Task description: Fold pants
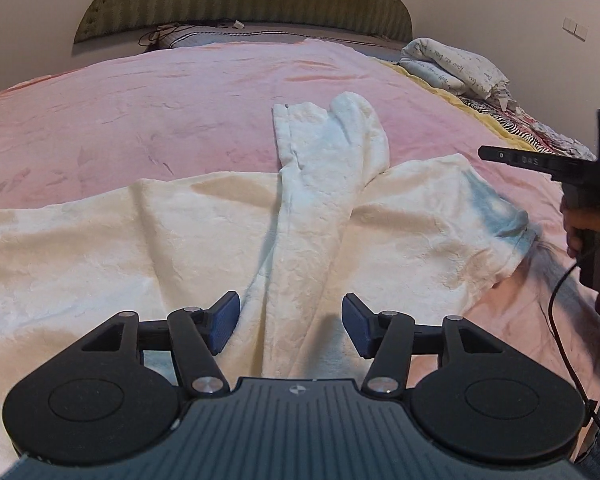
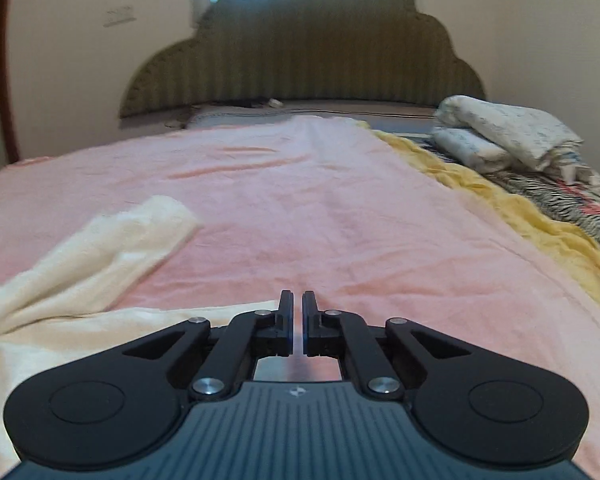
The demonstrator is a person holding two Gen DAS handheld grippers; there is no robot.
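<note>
Cream fleece pants (image 1: 308,216) lie spread on a pink bedspread (image 1: 140,112), one leg folded up across the other toward the headboard. My left gripper (image 1: 292,320) is open, its blue pads either side of the raised leg fold, just above the cloth and holding nothing. My right gripper (image 2: 294,320) has its jaws nearly closed with a thin gap, nothing between them; it sits low over the bedspread (image 2: 340,220) at the pants' right edge (image 2: 80,248). It also shows at the right edge of the left wrist view (image 1: 540,160), held by a hand.
A padded green headboard (image 2: 308,60) stands at the far end. Folded patterned bedding (image 2: 508,136) sits on a yellow and zebra-print blanket (image 2: 540,216) along the right side. A black cable (image 1: 560,320) hangs by the right hand.
</note>
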